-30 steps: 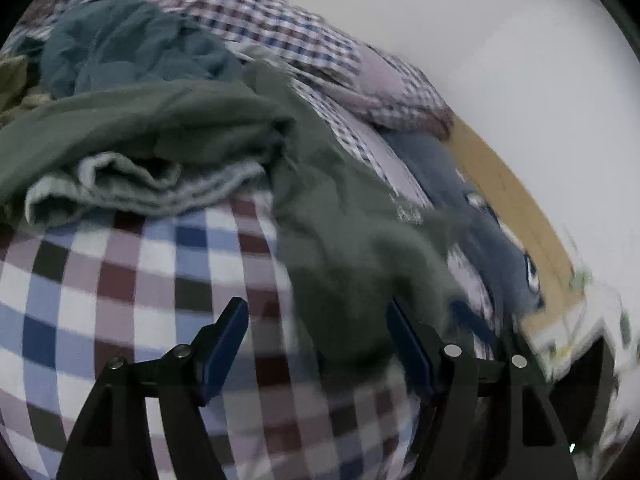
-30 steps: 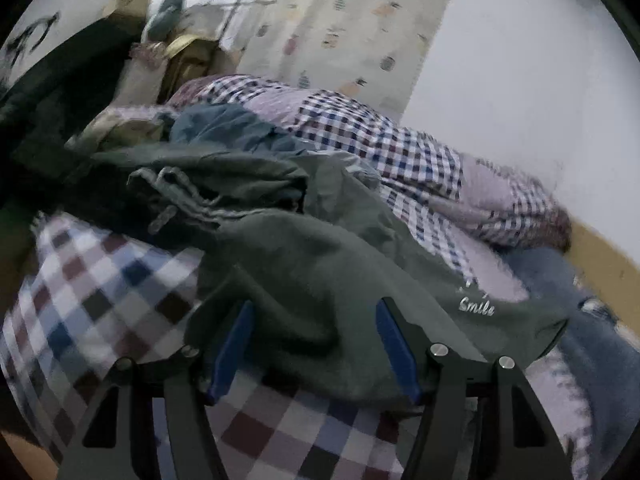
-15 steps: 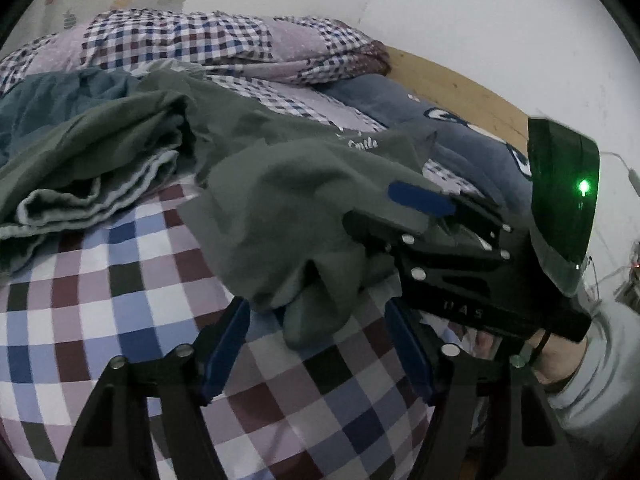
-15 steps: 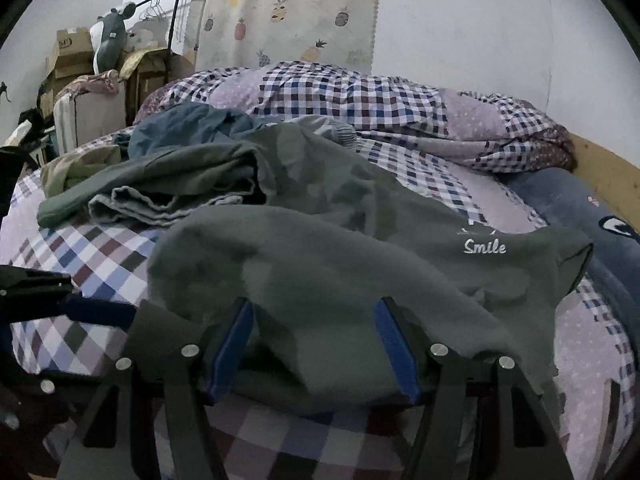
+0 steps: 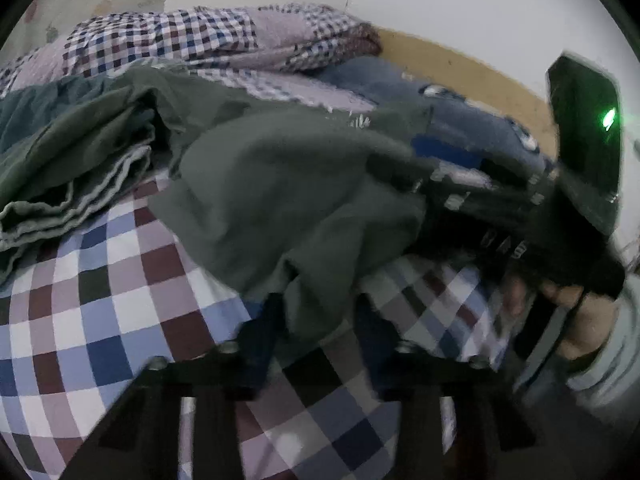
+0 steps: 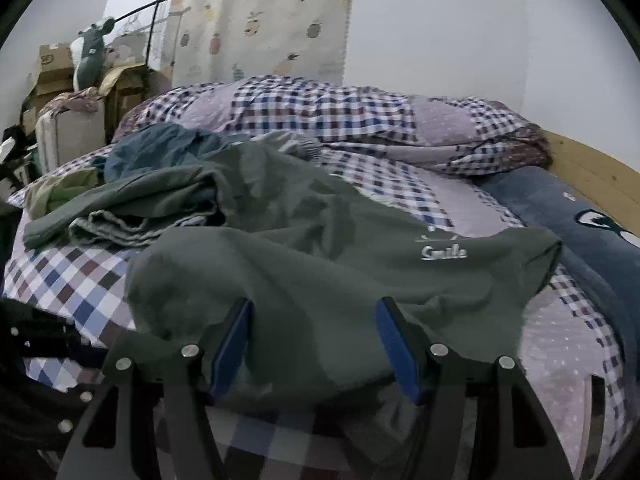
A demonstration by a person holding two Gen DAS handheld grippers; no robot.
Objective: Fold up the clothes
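Left wrist view: the left claw [image 5: 316, 336] sits low over the checked bed sheet [image 5: 100, 320], its 2 blue-padded fingers [image 5: 260, 336] spread apart, with a hanging fold of the green shirt [image 5: 280, 184] dipping down between them. The picture is blurred here, and the fingers do not look pressed onto the cloth, so the claw reads as open around the fold. The bulk of the shirt spreads up and away from the claw across the middle of the bed. To the right, the right claw [image 5: 424, 160] reaches in from the side, its body dark with a green light, held by a hand [image 5: 580, 320] in a pale sleeve; its tips sit at the shirt's right edge, but blur hides whether they pinch it. A second bundle of green and grey clothes [image 5: 72, 176] lies at the left, and a checked quilt [image 5: 200, 40] is heaped at the back

Right wrist view: the right claw [image 6: 316, 344] has its 2 blue pads [image 6: 232, 344] set wide apart, and the green shirt [image 6: 340, 256] lies draped right between and over them, its near edge bunched against the fingers. The pads are not squeezing it; the claw is open. White "Smile" lettering [image 6: 444, 252] shows on the shirt beyond the right finger. A dark blue pillow [image 6: 560, 216] lies at the right beside the wooden bed frame [image 6: 592, 172], and a fruit-print curtain [image 6: 264, 20] hangs behind the bed
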